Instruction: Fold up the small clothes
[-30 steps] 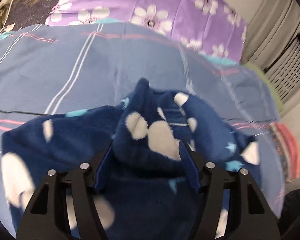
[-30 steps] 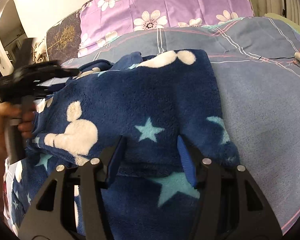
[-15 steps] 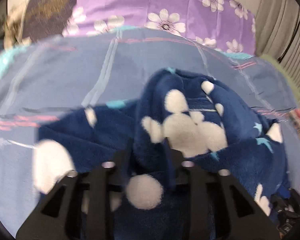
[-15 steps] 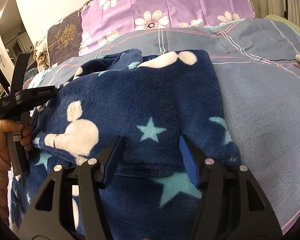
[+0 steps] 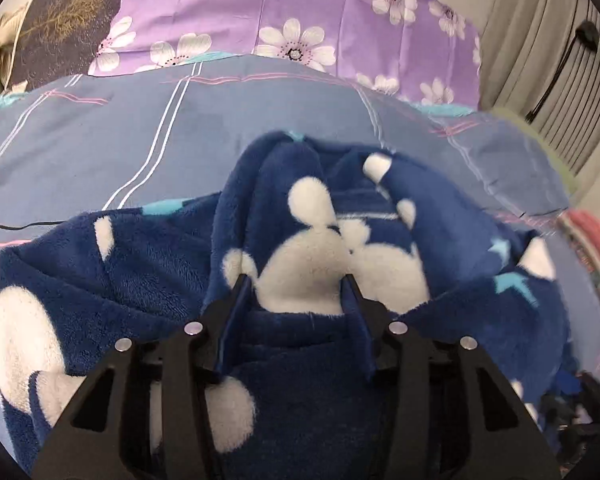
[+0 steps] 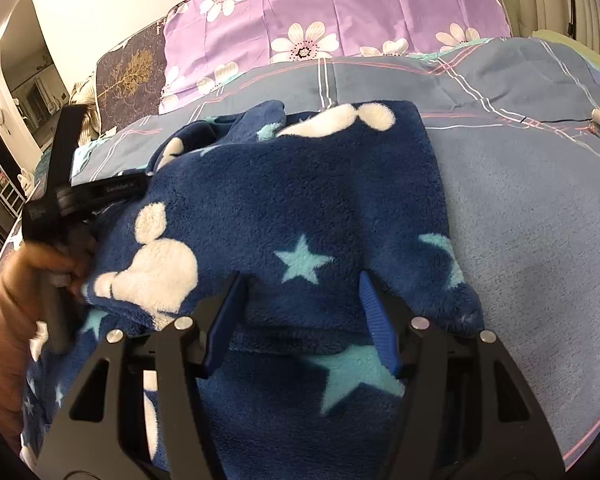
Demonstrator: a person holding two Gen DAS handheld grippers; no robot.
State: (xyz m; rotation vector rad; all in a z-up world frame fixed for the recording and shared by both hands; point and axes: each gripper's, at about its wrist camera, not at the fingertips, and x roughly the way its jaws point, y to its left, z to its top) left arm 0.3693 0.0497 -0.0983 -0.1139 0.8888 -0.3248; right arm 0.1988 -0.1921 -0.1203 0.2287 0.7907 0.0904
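Observation:
A navy fleece garment [image 6: 308,208] with white mouse shapes and teal stars lies folded on a blue striped bedspread [image 6: 532,208]; in the left wrist view it [image 5: 140,264] bunches in thick folds. My left gripper [image 5: 298,280] has its fingers around a raised fold of the fleece, gripping it. My right gripper [image 6: 302,280] is open, its blue pads on either side of the folded edge without pinching it. The left gripper also shows at the garment's left side in the right wrist view [image 6: 72,200], held by a hand.
Purple flowered pillows [image 5: 300,20] and a dark pillow [image 6: 132,72] lie at the head of the bed. A pink and patterned cloth pile [image 5: 592,248] sits at the right edge. A curtain [image 5: 560,60] hangs at the right.
My left gripper has closed from wide open onto a raised fold of the fleece and lifted it. My right gripper has stayed open over the folded edge.

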